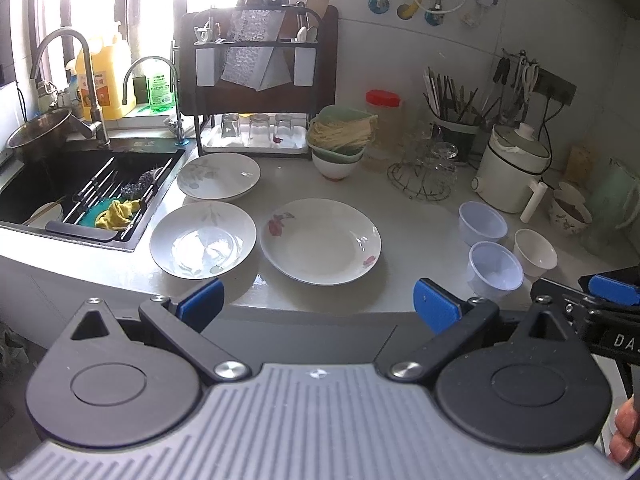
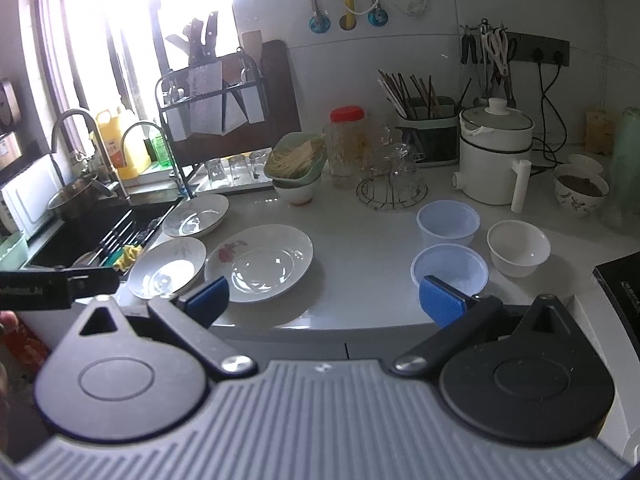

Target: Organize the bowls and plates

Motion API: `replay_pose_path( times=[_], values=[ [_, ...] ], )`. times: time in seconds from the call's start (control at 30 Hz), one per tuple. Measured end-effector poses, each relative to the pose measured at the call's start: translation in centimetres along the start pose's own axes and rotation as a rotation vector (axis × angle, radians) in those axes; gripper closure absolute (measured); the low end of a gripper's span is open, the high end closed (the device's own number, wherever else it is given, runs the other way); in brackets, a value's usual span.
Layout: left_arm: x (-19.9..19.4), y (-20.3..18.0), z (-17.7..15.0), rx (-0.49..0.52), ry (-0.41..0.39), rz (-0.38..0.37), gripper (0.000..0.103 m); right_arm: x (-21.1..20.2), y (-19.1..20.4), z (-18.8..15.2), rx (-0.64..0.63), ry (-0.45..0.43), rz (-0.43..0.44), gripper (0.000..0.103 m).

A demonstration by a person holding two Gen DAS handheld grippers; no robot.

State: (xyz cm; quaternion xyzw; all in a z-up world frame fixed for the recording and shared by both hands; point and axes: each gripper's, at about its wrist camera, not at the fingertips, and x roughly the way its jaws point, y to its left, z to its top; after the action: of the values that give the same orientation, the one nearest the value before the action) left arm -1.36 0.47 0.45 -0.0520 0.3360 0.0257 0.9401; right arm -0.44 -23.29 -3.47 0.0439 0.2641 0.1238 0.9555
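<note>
Both grippers hovered off the near edge of a pale kitchen bench, blue-padded fingers spread wide and holding nothing. The left gripper faced the plates; the right gripper faced the gap between plates and bowls.

Only the left wrist view showed the yellow cloth on the sink rack plainly, and the right gripper's blue tip at 3 o'clock. Only the right wrist view showed the dark stove corner at 3 o'clock and the left gripper's black body at 9 o'clock.

Three plates lay flat and apart, rims up: a pink-flowered plate at centre, a leaf-patterned plate at its 9 o'clock, another leaf-patterned plate at 11 o'clock beside the sink. Being round, they showed no long axis.

Three small bowls stood upright, mouths up, at 3 o'clock: two translucent plastic bowls, and one white bowl. A stack of bowls holding noodles stood at 12 o'clock.
</note>
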Motion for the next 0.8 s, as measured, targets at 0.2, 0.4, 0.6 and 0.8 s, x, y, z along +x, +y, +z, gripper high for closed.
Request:
replay_pose_path(
  times=[0.2,0.4,0.6,0.8],
  values=[
    [-0.06,-0.19,-0.12,0.003,0.0,0.002,0.001,-0.17,-0.19,-0.28,0.006,-0.003,0.006,0.0],
    [-0.28,-0.79,-0.3,0.014,-0.008,-0.003,0.001,0.03,-0.05,-0.42,-0.004,0.003,0.015,0.0],
    [-0.24,-0.56,-0.4,0.006,0.004,-0.002,0.001,-0.07,-0.48,-0.18,-0.002,0.005,0.021,0.0],
    [-0.22,-0.51,-0.44,0.014,0.002,-0.006,0.001,0.1,-0.39,-0.25,0.006,0.014,0.016,0.0]
  ],
)
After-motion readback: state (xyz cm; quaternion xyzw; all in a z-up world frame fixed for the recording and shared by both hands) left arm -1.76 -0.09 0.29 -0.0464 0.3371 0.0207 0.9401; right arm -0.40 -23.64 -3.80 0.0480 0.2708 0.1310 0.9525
